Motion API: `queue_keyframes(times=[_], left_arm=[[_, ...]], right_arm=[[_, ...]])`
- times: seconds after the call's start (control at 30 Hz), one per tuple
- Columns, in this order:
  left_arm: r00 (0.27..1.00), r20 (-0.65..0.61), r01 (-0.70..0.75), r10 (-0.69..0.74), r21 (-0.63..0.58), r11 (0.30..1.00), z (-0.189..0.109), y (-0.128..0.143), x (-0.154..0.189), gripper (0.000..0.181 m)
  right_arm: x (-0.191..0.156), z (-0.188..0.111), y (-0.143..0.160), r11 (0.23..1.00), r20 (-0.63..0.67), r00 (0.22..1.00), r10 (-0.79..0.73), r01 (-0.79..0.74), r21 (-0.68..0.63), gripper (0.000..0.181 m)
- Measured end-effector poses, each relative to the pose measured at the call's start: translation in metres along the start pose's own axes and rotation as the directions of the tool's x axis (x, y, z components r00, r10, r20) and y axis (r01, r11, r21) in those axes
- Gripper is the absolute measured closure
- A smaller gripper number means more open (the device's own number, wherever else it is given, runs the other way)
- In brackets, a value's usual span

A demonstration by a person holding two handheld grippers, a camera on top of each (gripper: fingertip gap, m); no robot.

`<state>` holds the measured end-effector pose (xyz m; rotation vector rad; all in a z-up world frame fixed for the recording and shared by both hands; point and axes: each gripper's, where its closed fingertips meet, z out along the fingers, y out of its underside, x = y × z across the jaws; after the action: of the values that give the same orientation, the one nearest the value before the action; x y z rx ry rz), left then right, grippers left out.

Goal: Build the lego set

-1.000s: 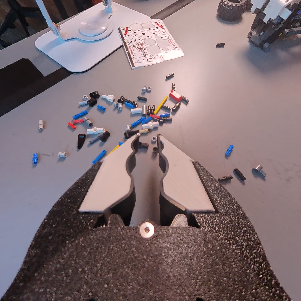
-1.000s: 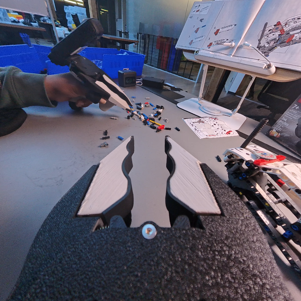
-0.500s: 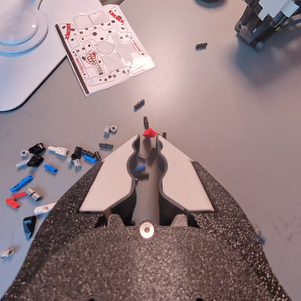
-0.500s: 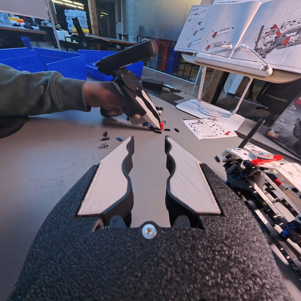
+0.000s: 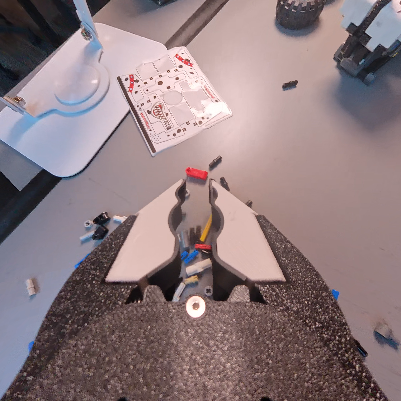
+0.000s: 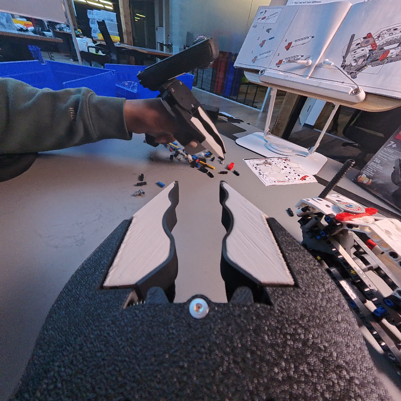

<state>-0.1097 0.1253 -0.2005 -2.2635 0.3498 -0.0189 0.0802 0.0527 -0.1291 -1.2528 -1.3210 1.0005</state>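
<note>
My left gripper (image 5: 197, 181) is open and empty, held just above the grey table (image 5: 303, 195). A small red lego piece (image 5: 196, 173) lies flat on the table just beyond its fingertips. Loose small pieces, among them a yellow axle (image 5: 206, 227) and blue pins (image 5: 189, 256), lie below between the fingers. In the right wrist view a hand holds the left gripper (image 6: 221, 156) over this pile, near the red piece (image 6: 230, 166). My right gripper (image 6: 199, 183) is open and empty above bare table. The part-built lego vehicle (image 6: 358, 234) stands to its right.
A sticker sheet (image 5: 173, 104) lies beyond the red piece, next to the white base of a book stand (image 5: 54, 108) that holds the open instruction book (image 6: 314, 50). A black tyre (image 5: 297, 13), stray black pins (image 5: 290, 84), blue bins (image 6: 65, 73) and the set's box (image 6: 382, 169) are around. One gripper's finger ends stand about 20 cm off the other's.
My left gripper moved forward over the pile to the red piece, then lifted back a little. The red piece now lies flat just ahead of the tips. The right gripper stayed put.
</note>
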Motion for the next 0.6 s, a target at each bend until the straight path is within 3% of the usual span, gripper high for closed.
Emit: queue_keyframes(times=[0.1, 0.23, 0.4, 0.6], left_arm=[[0.997, -0.056, 0.051, -0.053, -0.037, 0.998, 0.011, -0.003, -0.002, 0.151], [0.998, -0.063, -0.004, -0.002, -0.096, 0.995, 0.023, 0.002, 0.001, 0.148], [0.998, -0.066, -0.002, -0.004, -0.098, 0.995, 0.029, 0.006, 0.002, 0.165], [0.998, -0.056, -0.005, 0.0, -0.084, 0.996, 0.03, 0.006, 0.001, 0.166]], right_arm=[[0.001, 0.001, 0.001, 1.0, -0.004, 1.0, 0.003, -0.003, -0.005, 0.144], [0.004, 0.0, 0.0, 1.0, -0.009, 1.0, 0.017, -0.017, 0.004, 0.144], [0.003, 0.0, 0.001, 1.0, -0.004, 1.0, 0.012, -0.012, 0.002, 0.144], [0.001, 0.0, 0.001, 1.0, 0.0, 1.0, 0.005, -0.005, -0.002, 0.144]])
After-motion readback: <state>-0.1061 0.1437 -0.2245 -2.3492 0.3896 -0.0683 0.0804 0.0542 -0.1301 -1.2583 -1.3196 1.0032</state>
